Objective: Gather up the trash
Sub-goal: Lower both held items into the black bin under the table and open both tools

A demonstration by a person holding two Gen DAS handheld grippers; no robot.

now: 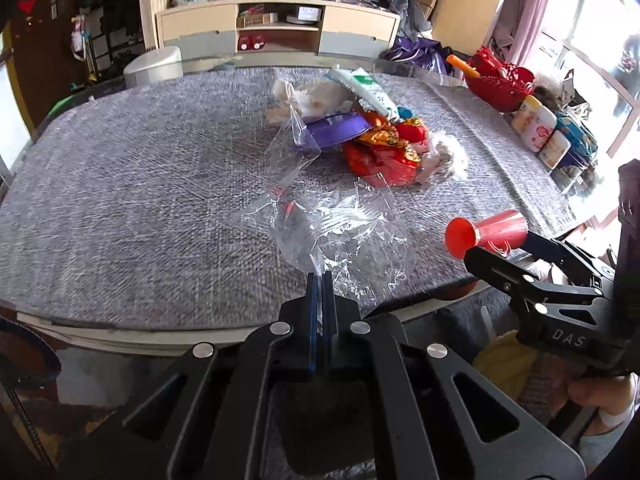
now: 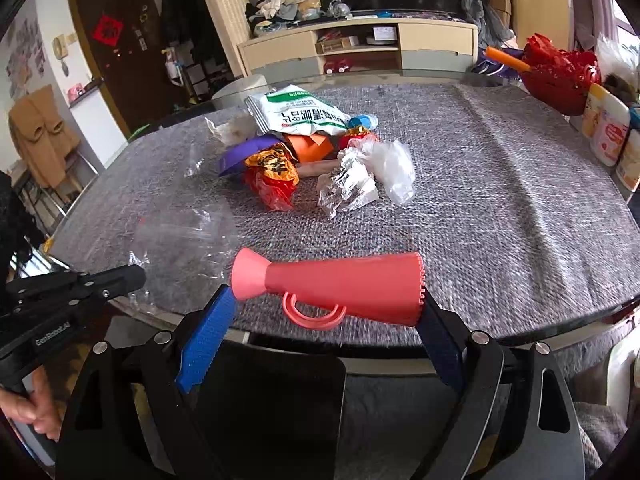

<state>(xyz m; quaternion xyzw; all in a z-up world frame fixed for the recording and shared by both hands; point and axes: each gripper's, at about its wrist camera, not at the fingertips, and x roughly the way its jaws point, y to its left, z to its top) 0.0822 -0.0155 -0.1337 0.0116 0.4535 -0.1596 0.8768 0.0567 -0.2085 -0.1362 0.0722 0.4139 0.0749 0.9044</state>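
My left gripper (image 1: 320, 278) is shut on the near edge of a crumpled clear plastic bag (image 1: 344, 232), which trails over the grey tablecloth (image 1: 120, 200) by the table's front edge. My right gripper (image 2: 325, 300) holds a red toy horn (image 2: 340, 288) lengthways, with its blue pads (image 2: 208, 328) pressed on the horn's two ends. Further back lies a trash pile: a white-and-green packet (image 2: 296, 114), a purple piece (image 2: 240, 154), a red-gold wrapper (image 2: 272, 176) and crumpled white plastic (image 2: 360, 180). A second clear bag (image 1: 292, 144) leans on the pile.
A red basket (image 2: 560, 76) and several white tubs (image 2: 608, 128) stand along the table's right edge. Behind the table are a white stool (image 1: 152, 64) and a low cabinet (image 1: 276, 28). A person's hand (image 2: 28, 408) grips the left handle.
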